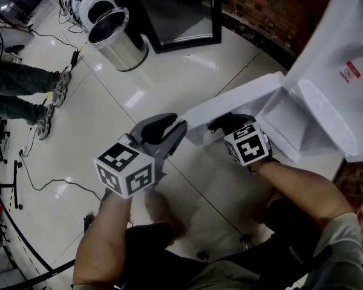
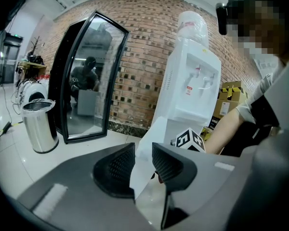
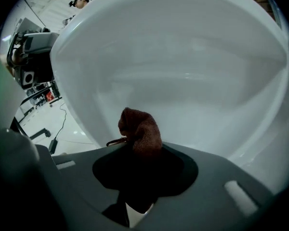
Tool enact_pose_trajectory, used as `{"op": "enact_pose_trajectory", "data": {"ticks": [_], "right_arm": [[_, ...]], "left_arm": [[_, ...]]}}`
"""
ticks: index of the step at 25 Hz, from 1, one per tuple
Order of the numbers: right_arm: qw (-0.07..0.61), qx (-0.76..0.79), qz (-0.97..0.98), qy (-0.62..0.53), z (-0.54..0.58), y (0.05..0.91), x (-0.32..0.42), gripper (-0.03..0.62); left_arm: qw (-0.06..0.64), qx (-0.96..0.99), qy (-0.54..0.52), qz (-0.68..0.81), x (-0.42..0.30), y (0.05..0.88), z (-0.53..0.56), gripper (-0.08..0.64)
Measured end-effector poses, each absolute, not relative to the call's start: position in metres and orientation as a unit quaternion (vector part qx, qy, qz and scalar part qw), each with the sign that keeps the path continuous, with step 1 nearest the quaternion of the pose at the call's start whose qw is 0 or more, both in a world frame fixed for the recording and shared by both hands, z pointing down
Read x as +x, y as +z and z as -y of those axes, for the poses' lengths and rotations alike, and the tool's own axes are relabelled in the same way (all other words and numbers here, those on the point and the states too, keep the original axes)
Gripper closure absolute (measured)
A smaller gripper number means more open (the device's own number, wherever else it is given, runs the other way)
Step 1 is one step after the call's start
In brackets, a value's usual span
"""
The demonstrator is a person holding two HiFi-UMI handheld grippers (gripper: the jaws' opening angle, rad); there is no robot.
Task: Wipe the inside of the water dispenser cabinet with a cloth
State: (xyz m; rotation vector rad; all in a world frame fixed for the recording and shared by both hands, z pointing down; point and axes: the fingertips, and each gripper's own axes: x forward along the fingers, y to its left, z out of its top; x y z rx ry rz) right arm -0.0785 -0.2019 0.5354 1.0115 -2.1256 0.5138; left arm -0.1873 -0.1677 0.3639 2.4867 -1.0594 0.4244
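Two claws are sharing the job. At the centre left of the head view, the left claw is pinching the free edge of the white cabinet door. Its jaws are standing narrow with the panel between the ribbed pads, and the door is standing swung out over the tiled floor.

Just right of it, at the frame's centre, the right claw is pointing down into the opening at the foot of the water dispenser. In the right gripper view its jaws are gripping a bunched brown cloth, whose tuft is sticking up past the tips. The pale, curved cabinet interior is filling nearly that whole frame, close ahead. I cannot tell whether the cloth is touching the wall.

The step in hand looks like the wipe itself, with the cloth inside or at the cabinet's mouth. The next move probably calls for pressing the tuft against the inner wall and sweeping it across while the left claw is steadying the door.
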Motion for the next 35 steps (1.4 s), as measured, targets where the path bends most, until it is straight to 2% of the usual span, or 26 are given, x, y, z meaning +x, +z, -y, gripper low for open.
{"op": "enact_pose_trajectory", "data": {"ticks": [18, 35], "right_arm": [[0.307, 0.527, 0.756, 0.238, 0.245, 0.522, 0.025, 0.465], [0.312, 0.587, 0.708, 0.238, 0.241, 0.519, 0.103, 0.465]], "left_arm": [[0.202, 0.888, 0.152, 0.383, -0.188, 0.364, 0.170, 0.471], [0.203, 0.884, 0.155, 0.392, -0.190, 0.365, 0.174, 0.471]]}}
